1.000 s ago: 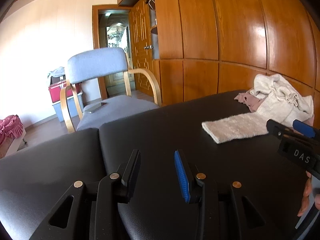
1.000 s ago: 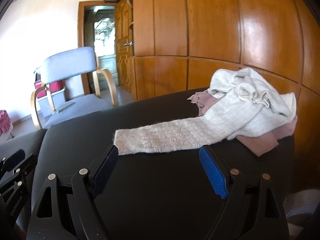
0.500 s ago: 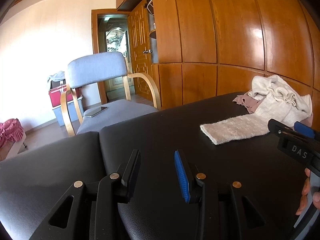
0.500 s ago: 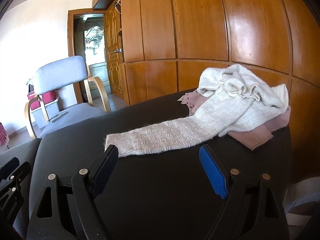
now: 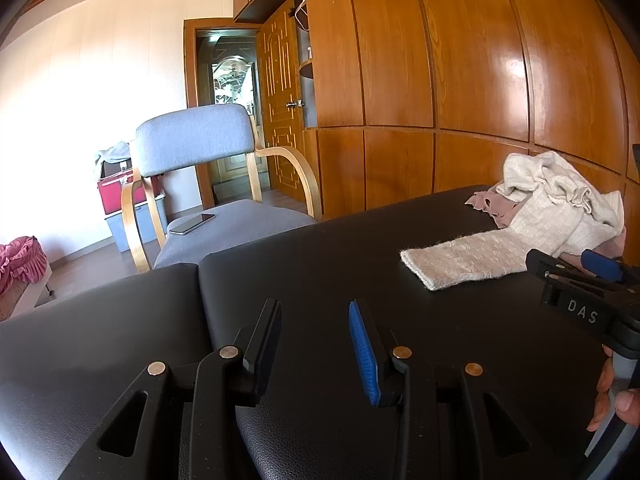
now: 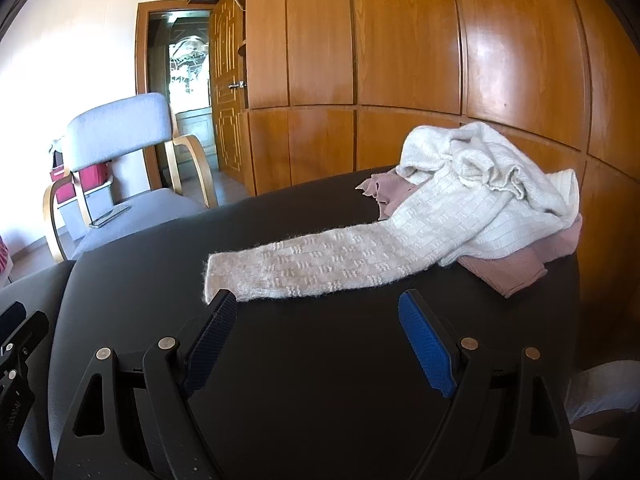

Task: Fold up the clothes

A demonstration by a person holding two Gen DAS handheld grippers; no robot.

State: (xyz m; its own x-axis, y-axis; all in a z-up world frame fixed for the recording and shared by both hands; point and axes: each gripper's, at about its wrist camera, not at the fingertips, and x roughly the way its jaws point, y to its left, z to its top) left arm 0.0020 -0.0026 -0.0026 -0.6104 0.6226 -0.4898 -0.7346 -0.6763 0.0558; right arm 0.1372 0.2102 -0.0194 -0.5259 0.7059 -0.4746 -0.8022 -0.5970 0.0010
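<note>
Black padded worktop (image 5: 320, 264) fills the left wrist view; left tongs (image 5: 314, 344) stand partly open, empty, well apart from the cream knit sweater (image 5: 532, 220) heaped at far right. Right wrist view: right tongs (image 6: 316, 336) gape wide, empty, just before the sweater's outstretched sleeve (image 6: 304, 268), over a pink garment (image 6: 508, 272).

Both wrist cameras sit low over the black table (image 5: 360, 248), tilted slightly down and facing the wardrobe (image 6: 400, 60) at twelve o'clock, the right one nearer the clothes (image 6: 460, 200), both sharing clothes (image 5: 552, 204), chair (image 5: 192, 140) and doorway (image 6: 180, 60).
</note>
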